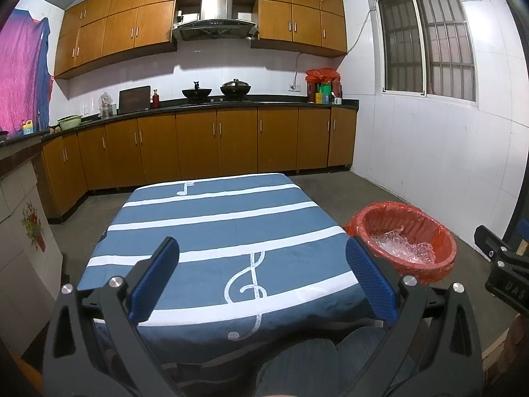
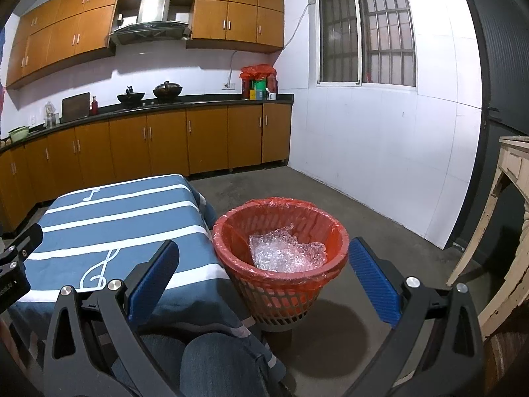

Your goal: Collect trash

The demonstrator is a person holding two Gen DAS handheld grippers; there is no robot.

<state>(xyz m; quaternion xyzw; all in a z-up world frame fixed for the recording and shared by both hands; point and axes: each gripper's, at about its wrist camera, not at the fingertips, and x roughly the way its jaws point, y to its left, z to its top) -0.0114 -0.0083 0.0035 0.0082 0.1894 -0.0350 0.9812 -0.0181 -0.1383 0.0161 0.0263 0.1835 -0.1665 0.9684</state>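
Wooden cabinets line the far wall of a kitchen, and a table under a blue striped cloth with music notes fills the near ground. Just right of the table stands a red-lined basket on the concrete floor, with crumpled bubble wrap lying inside it. Left gripper hangs over the near table edge, jaws wide apart, holding nothing. Right gripper hovers near the basket, jaws likewise spread and empty.
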